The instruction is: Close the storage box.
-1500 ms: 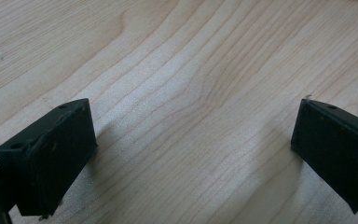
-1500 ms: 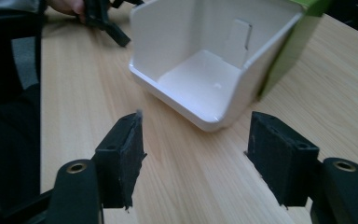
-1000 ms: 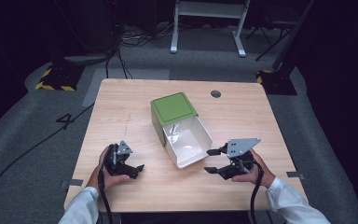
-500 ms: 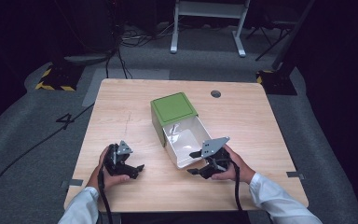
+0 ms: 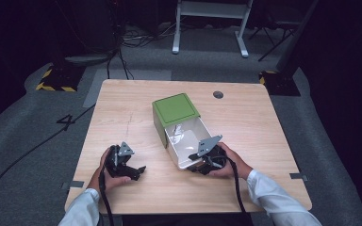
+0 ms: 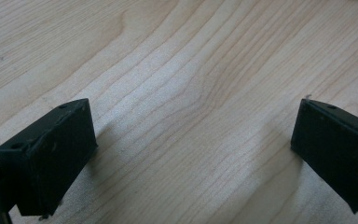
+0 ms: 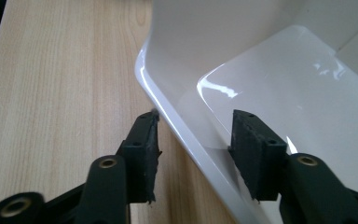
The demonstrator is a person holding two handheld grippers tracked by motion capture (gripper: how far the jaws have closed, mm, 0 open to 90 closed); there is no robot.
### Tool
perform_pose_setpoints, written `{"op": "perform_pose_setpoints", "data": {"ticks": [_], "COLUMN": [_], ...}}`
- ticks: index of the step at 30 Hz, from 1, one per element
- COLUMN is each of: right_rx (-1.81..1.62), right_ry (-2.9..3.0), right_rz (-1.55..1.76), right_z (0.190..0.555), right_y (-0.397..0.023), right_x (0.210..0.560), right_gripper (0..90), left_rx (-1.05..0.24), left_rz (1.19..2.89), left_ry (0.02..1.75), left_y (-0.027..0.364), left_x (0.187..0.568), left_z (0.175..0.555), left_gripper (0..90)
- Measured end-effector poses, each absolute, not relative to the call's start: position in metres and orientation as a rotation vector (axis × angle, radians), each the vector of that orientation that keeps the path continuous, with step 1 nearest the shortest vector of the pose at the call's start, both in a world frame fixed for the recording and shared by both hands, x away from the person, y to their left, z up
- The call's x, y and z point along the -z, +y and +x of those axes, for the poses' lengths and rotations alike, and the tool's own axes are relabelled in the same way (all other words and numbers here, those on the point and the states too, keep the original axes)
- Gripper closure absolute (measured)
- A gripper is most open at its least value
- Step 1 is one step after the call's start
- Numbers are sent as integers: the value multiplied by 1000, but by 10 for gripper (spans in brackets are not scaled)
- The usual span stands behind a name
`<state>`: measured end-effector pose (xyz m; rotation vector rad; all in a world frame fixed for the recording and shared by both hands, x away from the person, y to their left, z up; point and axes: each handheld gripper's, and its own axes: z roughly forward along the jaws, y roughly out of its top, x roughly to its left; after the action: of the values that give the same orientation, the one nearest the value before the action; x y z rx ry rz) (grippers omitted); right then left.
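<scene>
Sitting near mid-bench: white box w/ green lid at its far end, open end facing the person, lying at a slant.

Right hand-held gripper reaching onto the near rim of the box, w/ jaws straddling the white wall: one pad outside over the wood, the other inside over the glossy floor. Jaws having just been closing, now roughly a quarter open, w/ the rim between them. Outer pad's tip looking to be touching the rim's edge; inner pad standing just clear of the wall, so not yet clamping. Right hand wrapping the gripper body, grey plate on top, cable trailing back along the white sleeve.

Left hand-held gripper resting low over bare bench, well apart from the box, on its left. Jaws standing wide open, holding nothing, wood grain showing btwn them. Left hand gripping the body, cable running down past the sleeve.
</scene>
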<state>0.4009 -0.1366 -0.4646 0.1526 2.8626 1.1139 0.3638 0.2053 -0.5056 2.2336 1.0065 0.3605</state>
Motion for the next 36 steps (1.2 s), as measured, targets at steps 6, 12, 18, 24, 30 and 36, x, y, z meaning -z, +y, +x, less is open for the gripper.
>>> {"op": "perform_pose_setpoints", "data": {"ticks": [6, 12, 18, 24, 30, 36], "right_rx": [-1150, -1114, -1097, -1105, -1087, -1082], "right_ry": [2831, 2842, 2823, 2792, 2770, 2755], "right_rz": [124, 73, 63, 121, 168, 191], "right_z": [402, 407, 414, 423, 429, 438], "right_y": [-138, -134, -130, -128, -123, -119], "right_x": [457, 454, 451, 447, 446, 447], "right_gripper": [644, 658, 663, 654, 646, 633], "left_rx": [-360, -360, -360, -360, -360, -360], "left_rz": [2233, 2233, 2233, 2233, 2233, 2233], "left_ry": [1007, 1007, 1007, 1007, 1007, 1007], "left_y": [205, 205, 205, 205, 205, 205], "left_x": [506, 506, 506, 506, 506, 506], "left_z": [364, 364, 364, 364, 364, 364], "left_gripper": [1, 1, 1, 1, 1, 1]}}
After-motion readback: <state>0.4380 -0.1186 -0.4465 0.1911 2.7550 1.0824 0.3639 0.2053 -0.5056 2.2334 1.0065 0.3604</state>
